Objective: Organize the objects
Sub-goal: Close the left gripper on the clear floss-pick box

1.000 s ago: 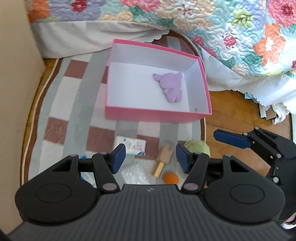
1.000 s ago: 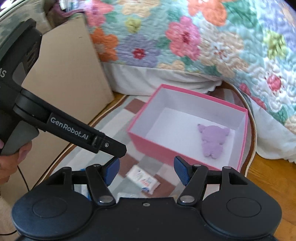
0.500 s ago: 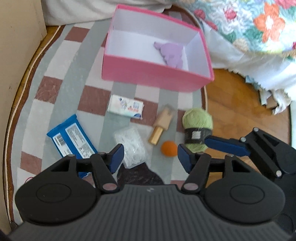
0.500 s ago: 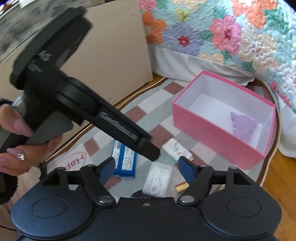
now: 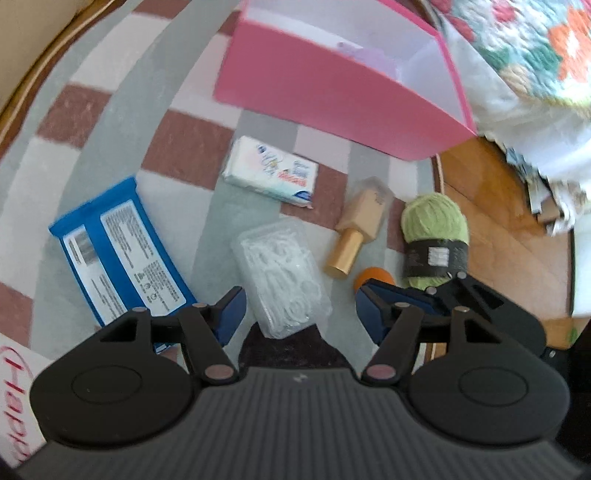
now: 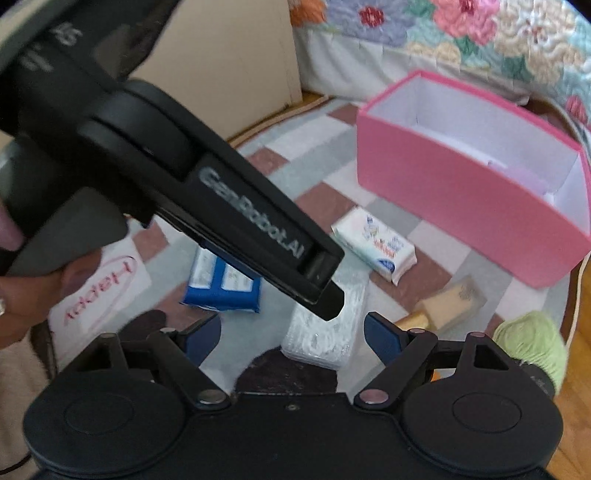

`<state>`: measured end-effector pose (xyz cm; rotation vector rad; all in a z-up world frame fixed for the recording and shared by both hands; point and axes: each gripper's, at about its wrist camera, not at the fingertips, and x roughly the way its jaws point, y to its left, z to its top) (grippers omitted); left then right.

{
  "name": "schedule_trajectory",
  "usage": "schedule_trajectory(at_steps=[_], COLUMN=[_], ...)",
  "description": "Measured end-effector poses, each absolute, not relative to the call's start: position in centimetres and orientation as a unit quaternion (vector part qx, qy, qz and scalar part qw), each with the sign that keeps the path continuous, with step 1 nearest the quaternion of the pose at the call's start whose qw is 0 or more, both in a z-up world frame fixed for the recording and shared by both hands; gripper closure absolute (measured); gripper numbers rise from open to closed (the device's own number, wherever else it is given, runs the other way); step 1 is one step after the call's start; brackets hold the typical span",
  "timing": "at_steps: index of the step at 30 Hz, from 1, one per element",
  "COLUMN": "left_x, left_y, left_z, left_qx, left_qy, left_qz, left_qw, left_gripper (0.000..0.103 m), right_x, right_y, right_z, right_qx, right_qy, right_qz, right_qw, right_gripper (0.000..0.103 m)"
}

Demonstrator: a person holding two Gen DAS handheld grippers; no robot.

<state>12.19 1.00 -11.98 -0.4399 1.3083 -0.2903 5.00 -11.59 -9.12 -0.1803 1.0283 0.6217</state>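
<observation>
A pink box [image 5: 332, 85] stands on the checked rug [image 5: 110, 122] with a purple plush [image 5: 369, 55] inside. On the rug before it lie a white tissue pack [image 5: 273, 173], a blue wipes pack [image 5: 118, 243], a clear packet of white picks [image 5: 280, 269], a beige bottle with a gold cap [image 5: 358, 229], an orange ball [image 5: 373, 275] and green yarn [image 5: 436, 236]. My left gripper [image 5: 297, 314] is open, low over the clear packet [image 6: 325, 325]. My right gripper [image 6: 291, 338] is open and empty just above the same packet; its finger shows beside the yarn in the left wrist view.
A flowered quilt [image 6: 461, 33] hangs over the bed behind the box [image 6: 472, 181]. A beige board [image 6: 229, 66] stands at the left. Wood floor [image 5: 509, 229] lies right of the rug. A white card with red writing [image 6: 99, 284] lies near the hand.
Both grippers have dropped lower and pulled back from the box toward the loose items. The clear packet now sits between the left fingers. Both stay open.
</observation>
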Motion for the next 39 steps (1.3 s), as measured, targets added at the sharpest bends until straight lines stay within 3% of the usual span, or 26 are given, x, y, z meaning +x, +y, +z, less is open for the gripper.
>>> schedule_trajectory(at_steps=[6, 8, 12, 18, 22, 23, 29, 39], left_x=[12.2, 12.0, 11.6, 11.7, 11.8, 11.8, 11.3, 9.8], left_y=[1.5, 1.1, 0.4, -0.1, 0.4, 0.5, -0.7, -1.1], left_z=[-15.6, -16.4, -17.4, -17.3, -18.3, -18.6, -16.5, -10.6], left_qx=[-0.243, -0.247, -0.249, -0.244, -0.266, -0.275, -0.228, -0.212], left_qy=[0.613, 0.618, 0.618, 0.601, 0.597, 0.596, 0.58, 0.57], left_qz=[-0.123, -0.121, -0.119, -0.112, -0.109, -0.111, -0.128, -0.153], left_qw=[0.741, 0.737, 0.737, 0.753, 0.749, 0.746, 0.771, 0.779], left_gripper=[0.045, 0.056, 0.066, 0.066, 0.049, 0.048, 0.06, 0.061], right_x=[5.9, 6.0, 6.2, 6.2, 6.6, 6.7, 6.9, 4.6], right_y=[-10.7, -10.6, -10.7, -10.5, -11.5, -11.8, -13.3, -13.7], right_z=[-12.2, -13.0, -13.7, -15.1, -15.7, -15.6, -14.7, -9.2], right_qx=[-0.1, -0.105, -0.09, -0.101, -0.06, -0.047, 0.016, 0.002], right_qy=[0.494, 0.496, 0.508, 0.516, 0.513, 0.514, 0.52, 0.498], right_qz=[0.25, 0.232, 0.23, 0.219, 0.207, 0.205, 0.193, 0.187], right_qw=[0.827, 0.83, 0.825, 0.822, 0.831, 0.832, 0.832, 0.847], right_gripper=[0.018, 0.019, 0.025, 0.032, 0.032, 0.032, 0.035, 0.036])
